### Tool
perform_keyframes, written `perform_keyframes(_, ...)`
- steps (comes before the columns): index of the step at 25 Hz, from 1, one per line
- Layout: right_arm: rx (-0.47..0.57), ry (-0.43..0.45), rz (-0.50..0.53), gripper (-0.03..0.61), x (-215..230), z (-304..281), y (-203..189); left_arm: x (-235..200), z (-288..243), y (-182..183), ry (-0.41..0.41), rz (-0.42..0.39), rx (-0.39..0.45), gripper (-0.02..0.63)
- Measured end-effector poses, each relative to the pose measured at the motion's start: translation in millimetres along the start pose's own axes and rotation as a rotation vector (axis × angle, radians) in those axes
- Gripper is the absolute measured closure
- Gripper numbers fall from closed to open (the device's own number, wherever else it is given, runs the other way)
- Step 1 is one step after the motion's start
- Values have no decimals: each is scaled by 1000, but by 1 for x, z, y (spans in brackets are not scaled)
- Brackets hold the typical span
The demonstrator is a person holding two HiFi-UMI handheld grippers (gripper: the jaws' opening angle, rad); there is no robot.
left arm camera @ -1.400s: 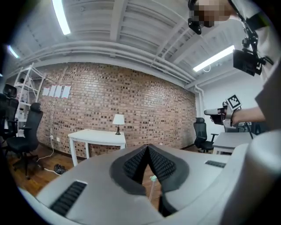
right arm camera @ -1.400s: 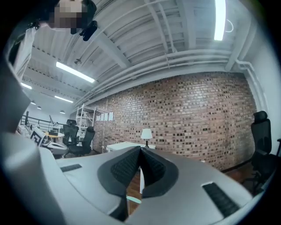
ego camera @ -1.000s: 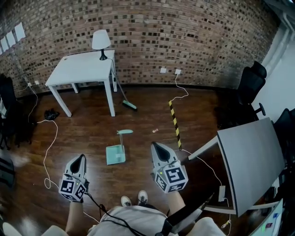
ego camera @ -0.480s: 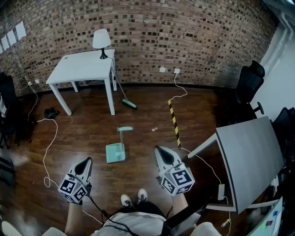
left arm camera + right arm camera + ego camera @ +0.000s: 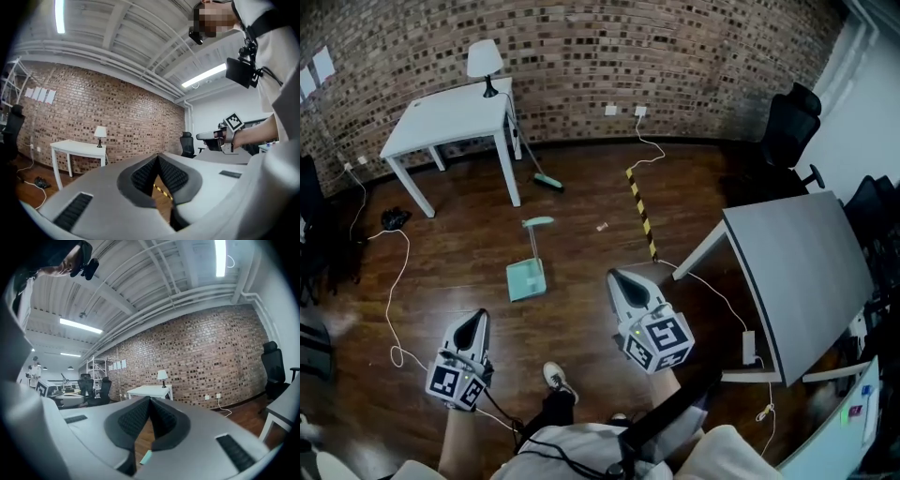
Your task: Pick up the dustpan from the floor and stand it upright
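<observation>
Dustpan [image 5: 146,457] mostly hidden, floor scrap [image 5: 602,226] unidentifiable

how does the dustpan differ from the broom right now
The dustpan lies flat on the open floor, handle down too; the broom stands tilted beside the white table, only its head on the floor. The dustpan sits out in the room, the broom close to the brick wall. Both are mint green.

No lettering, number or sign is legible anywhere.
</observation>
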State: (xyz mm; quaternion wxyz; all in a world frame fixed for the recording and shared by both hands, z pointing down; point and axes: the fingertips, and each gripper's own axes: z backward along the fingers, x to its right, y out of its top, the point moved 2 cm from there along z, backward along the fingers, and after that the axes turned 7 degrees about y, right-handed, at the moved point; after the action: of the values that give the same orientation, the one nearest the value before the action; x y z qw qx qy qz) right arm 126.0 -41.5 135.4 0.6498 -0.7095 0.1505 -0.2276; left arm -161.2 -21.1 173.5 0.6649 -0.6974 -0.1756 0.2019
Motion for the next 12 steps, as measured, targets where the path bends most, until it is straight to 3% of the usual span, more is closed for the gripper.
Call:
perform_keyframes(2, 34, 21, -28, 551, -10, 26, 0, 30, 15, -7, -15, -10, -28, 603)
perform_keyframes(5, 80, 39, -70, 546, -29, 74, -4, 76, 43, -15, -31, -54, -78, 597)
perform_keyframes(12, 72, 153, -29, 583, -65, 233, -32, 197, 146, -29, 154, 29, -48, 597)
